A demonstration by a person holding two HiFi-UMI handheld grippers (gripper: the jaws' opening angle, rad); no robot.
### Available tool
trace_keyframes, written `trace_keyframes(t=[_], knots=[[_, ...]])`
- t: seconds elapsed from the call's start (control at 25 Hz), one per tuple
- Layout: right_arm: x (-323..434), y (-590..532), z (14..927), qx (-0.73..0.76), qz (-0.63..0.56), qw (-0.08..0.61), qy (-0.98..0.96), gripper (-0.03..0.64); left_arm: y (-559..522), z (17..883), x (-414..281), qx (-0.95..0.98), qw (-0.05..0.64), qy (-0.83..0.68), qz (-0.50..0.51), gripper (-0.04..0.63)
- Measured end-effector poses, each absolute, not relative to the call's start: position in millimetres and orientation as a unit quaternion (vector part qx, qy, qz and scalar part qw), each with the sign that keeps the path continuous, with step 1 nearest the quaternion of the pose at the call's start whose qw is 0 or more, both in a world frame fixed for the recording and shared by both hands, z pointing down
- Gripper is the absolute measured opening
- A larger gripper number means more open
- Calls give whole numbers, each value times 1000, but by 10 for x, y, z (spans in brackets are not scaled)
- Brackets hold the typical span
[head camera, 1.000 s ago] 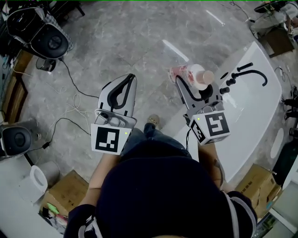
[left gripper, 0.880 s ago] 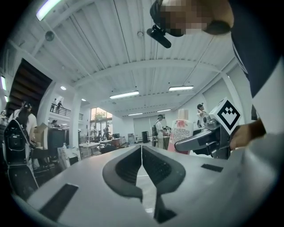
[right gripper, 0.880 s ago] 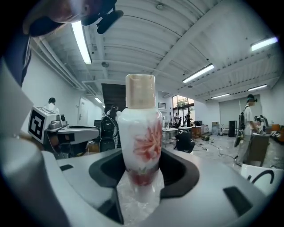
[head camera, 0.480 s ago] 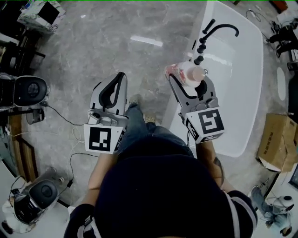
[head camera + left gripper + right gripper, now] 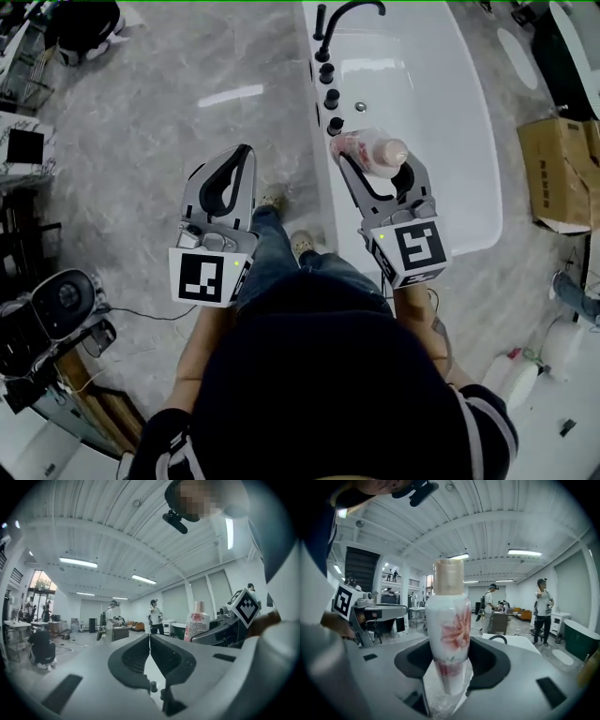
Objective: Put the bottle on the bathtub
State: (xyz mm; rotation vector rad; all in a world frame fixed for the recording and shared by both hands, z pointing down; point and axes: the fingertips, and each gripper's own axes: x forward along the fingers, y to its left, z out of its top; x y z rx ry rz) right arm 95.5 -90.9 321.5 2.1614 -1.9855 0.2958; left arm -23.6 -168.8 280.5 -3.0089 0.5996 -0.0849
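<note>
A white bottle (image 5: 375, 153) with a pink flower print and a beige cap is held upright in my right gripper (image 5: 373, 161), which is shut on it above the near left rim of the white bathtub (image 5: 450, 122). In the right gripper view the bottle (image 5: 449, 634) stands between the jaws, with the tub's black spout behind it. My left gripper (image 5: 242, 159) is shut and empty over the grey floor, left of the tub. From the left gripper view the bottle (image 5: 198, 620) shows at the right, and the left gripper (image 5: 150, 639) has its jaws closed together.
A black faucet (image 5: 349, 11) and several black knobs (image 5: 330, 97) line the tub's left rim. A cardboard box (image 5: 561, 173) lies right of the tub. Black equipment and cables (image 5: 56, 309) sit at the lower left. The person's shoes (image 5: 302, 244) stand by the tub. People stand far off in the room.
The view has swung so the bathtub now lies straight ahead at top centre. Both grippers keep their pose; the right one still holds the bottle, now nearer the tub's knobs.
</note>
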Motion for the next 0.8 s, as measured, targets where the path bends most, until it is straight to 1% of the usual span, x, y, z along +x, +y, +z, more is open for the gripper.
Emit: trace_keyframes(t=[0.36,0.6,0.8], knots=[[1497,-1088,3323,822,130,87,-547,238,-2079,2777,718,-999,25,10,-21,28],[1624,-1217,3467,864,151,84,-473,238,-2283,2936,1073,-995,41,-89,-29,28],[1646,-1143,3597,896,171,84,-400,238,-2265,3086,1257,-982,39,-178,-43,28]])
